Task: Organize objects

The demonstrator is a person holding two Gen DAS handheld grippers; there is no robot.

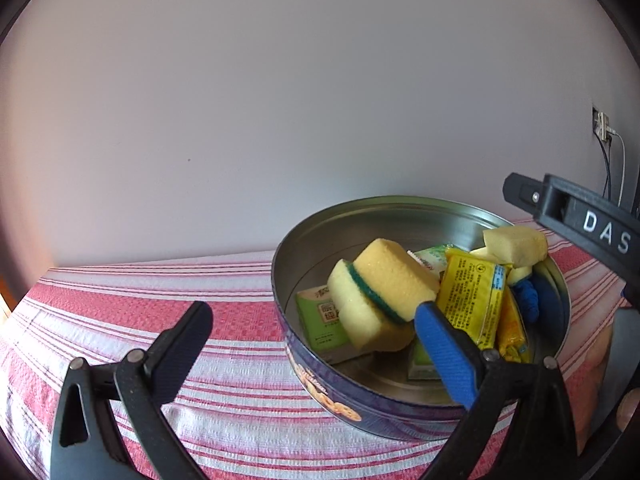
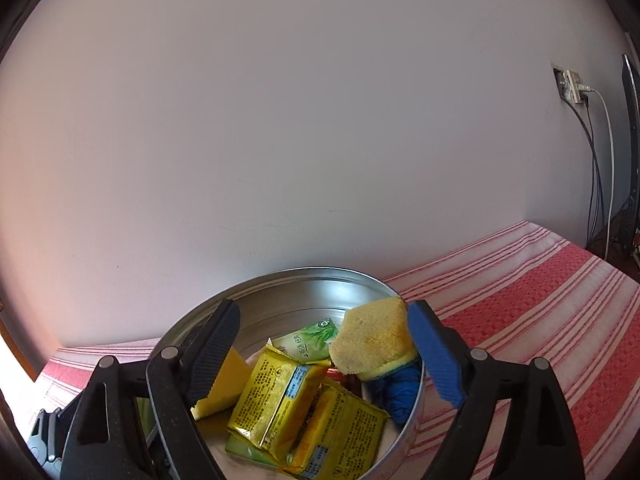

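On the striped red-and-white cloth (image 1: 224,312) over the counter stands a round tin (image 1: 400,212), dark blue outside with cookie pictures on its wall, bare metal inside.

In the left wrist view the left gripper (image 1: 312,320) has its jaws spread wide with nothing between the pads; its blue finger reaches over the tin's near rim.

Leaning at the tin's 9 o'clock is a yellow sponge (image 1: 380,292) with a green scouring band, its long axis tilted up toward 1 o'clock. Under it lies a green packet (image 1: 320,316) bearing a QR code and small print too fine to read.

At centre a yellow packet (image 1: 472,296) stands on edge, printed in Chinese characters with a blue strip down one side.

At 3 o'clock a second pale sponge (image 1: 516,244) rests over a blue cloth (image 1: 526,296).

The right gripper (image 2: 324,344), lettered "DAS" on its side, hangs over the tin with jaws wide, gripping nothing.
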